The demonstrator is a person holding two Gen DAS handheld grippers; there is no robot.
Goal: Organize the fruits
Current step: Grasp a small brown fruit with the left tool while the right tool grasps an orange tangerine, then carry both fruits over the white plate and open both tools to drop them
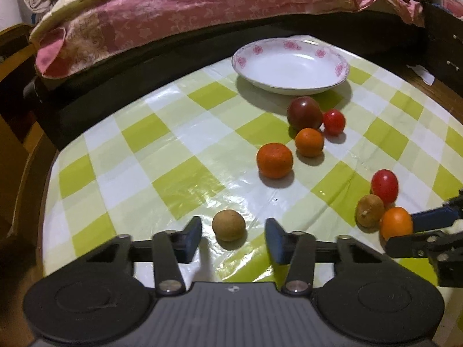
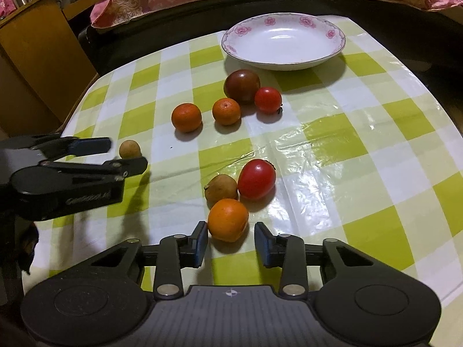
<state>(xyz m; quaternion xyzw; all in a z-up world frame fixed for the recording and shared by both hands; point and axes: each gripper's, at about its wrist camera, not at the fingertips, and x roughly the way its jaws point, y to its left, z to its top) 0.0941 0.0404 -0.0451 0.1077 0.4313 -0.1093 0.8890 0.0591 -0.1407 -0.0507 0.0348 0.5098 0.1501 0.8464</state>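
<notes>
On the table with the green and white checked plastic cloth (image 2: 332, 133), the left tongs (image 1: 233, 237) stand at the left side with the small round brown fruit (image 1: 228, 225) between the fingers; the pads do not touch it, so they are spread. Further right lie two orange mandarins (image 2: 186, 117), a dark red-brown tomato (image 2: 242, 86) and a small red tomato (image 2: 268, 99), near the white flowered porcelain dish (image 2: 283, 40) at the far edge. Nearer lie a brown oval fruit (image 2: 221, 189) and a red oval tomato (image 2: 257, 178), touching each other. The right tongs (image 2: 231, 240) are around the round orange mandarin (image 2: 228, 219); the left pad is just beside it, the right pad is apart.
</notes>
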